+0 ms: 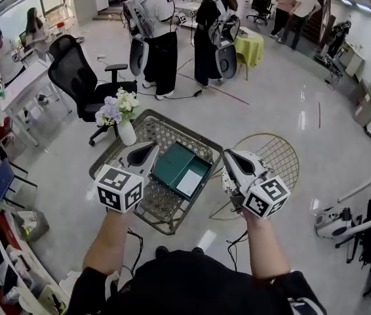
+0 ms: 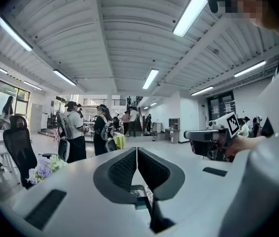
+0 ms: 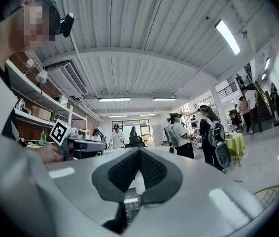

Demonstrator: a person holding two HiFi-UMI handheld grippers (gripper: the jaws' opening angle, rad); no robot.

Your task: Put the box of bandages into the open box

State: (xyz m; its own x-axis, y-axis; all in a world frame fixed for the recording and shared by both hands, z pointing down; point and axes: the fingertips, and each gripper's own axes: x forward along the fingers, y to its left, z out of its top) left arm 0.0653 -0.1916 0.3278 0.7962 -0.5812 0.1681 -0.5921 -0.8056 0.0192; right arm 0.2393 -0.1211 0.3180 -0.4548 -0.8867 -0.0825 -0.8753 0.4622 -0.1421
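A dark green open box [image 1: 174,162] lies on the wire mesh table [image 1: 164,223]. In the box's right half rests a flat white piece [image 1: 189,182]; whether it is the bandage box I cannot tell. My left gripper [image 1: 153,149] is held above the table's left part, jaws shut and empty. My right gripper [image 1: 227,157] hovers off the table's right edge, also shut with nothing in it. Both point forward over the room, not down at the box. The left gripper [image 2: 137,151] and right gripper [image 3: 139,151] views show pads pressed together.
A white vase of flowers [image 1: 124,118] stands at the table's far left corner. A round wire stool [image 1: 274,153] sits to the right and a black office chair [image 1: 79,77] behind the table. People [image 1: 156,31] stand farther back. Shelves [image 1: 5,241] line the left.
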